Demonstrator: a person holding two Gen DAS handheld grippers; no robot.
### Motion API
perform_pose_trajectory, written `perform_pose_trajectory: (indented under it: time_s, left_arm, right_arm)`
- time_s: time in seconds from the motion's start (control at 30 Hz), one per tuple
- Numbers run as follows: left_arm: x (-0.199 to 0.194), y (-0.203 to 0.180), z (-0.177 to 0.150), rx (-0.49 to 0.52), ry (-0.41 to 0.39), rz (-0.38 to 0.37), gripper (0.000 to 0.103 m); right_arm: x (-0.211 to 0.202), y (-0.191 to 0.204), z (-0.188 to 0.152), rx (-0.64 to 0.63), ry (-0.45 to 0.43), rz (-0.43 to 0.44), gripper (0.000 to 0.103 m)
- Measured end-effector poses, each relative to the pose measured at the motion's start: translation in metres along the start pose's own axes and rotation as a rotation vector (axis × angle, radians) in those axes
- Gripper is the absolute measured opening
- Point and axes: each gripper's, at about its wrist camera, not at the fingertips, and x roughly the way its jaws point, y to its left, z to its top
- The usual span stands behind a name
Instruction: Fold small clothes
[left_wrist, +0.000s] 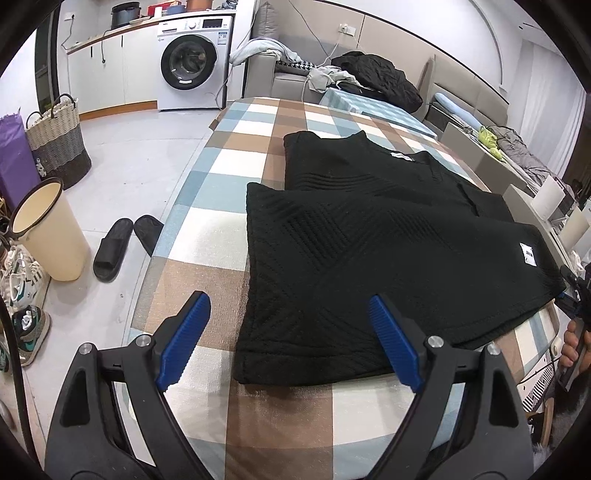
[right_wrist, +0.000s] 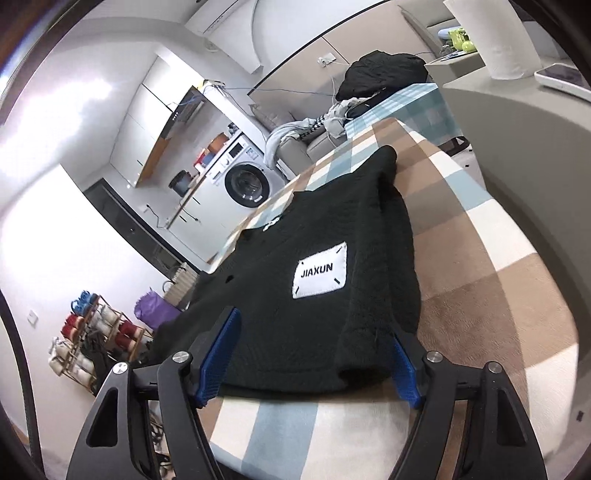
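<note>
A black knitted garment (left_wrist: 369, 240) lies on the checked tablecloth (left_wrist: 236, 147), its near part folded over the far part. A white label (right_wrist: 320, 270) reads JIAXUN. My left gripper (left_wrist: 286, 306) hangs open over the garment's near left corner, with the blue pads (left_wrist: 184, 339) clear of the cloth. My right gripper (right_wrist: 312, 354) is open at the garment's opposite edge. The hem lies between its fingers and drapes over the right one. In the left wrist view the right gripper (left_wrist: 574, 295) shows at the far right edge, with a hand below it.
Left of the table on the floor stand a cream bin (left_wrist: 51, 229), black slippers (left_wrist: 110, 251), a woven basket (left_wrist: 59, 144) and shoes. A washing machine (left_wrist: 192, 62) and a sofa with a black jacket (left_wrist: 380, 74) lie beyond. A paper roll (right_wrist: 495, 37) stands to the right.
</note>
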Motion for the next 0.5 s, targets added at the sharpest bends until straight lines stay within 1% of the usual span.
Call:
perform_pose_trajectory:
  time_s: [0.03,0.07,0.1,0.13,0.17,0.2,0.23,0.27,0.37,0.5]
  left_arm:
    - [0.000,0.000,0.000,0.000,0.000,-0.001,0.086]
    - [0.000,0.000,0.000,0.000,0.001,-0.002,0.086]
    - [0.000,0.000,0.000,0.001,0.002,-0.002,0.086]
    - [0.000,-0.001,0.000,0.002,0.005,-0.002,0.086]
    - [0.000,-0.001,-0.001,0.005,0.010,-0.002,0.086]
    - [0.000,-0.001,-0.001,0.009,0.018,-0.005,0.086]
    - [0.000,-0.001,-0.001,0.011,0.024,-0.010,0.086]
    - [0.001,-0.001,-0.002,0.013,0.028,-0.014,0.086]
    - [0.000,0.001,-0.004,0.026,0.048,-0.036,0.086]
    - [0.005,0.009,-0.006,-0.017,0.086,-0.061,0.086]
  right_arm:
    - [0.003,0.000,0.002,-0.001,0.003,0.001,0.068]
    - [0.006,0.002,0.003,-0.004,0.003,-0.011,0.060]
    - [0.009,0.004,0.004,-0.011,0.008,-0.021,0.055]
    - [0.014,0.006,0.005,-0.025,0.016,-0.052,0.043]
    - [0.017,0.009,0.005,-0.038,0.023,-0.095,0.029]
    - [0.019,0.012,0.004,-0.059,0.029,-0.148,0.021]
    - [0.018,0.013,0.003,-0.070,0.018,-0.160,0.012]
    - [0.015,0.014,0.001,-0.079,0.002,-0.146,0.011]
    - [0.013,0.016,-0.002,-0.104,0.004,-0.158,0.010]
    - [0.015,0.012,-0.002,-0.092,0.013,-0.161,0.010]
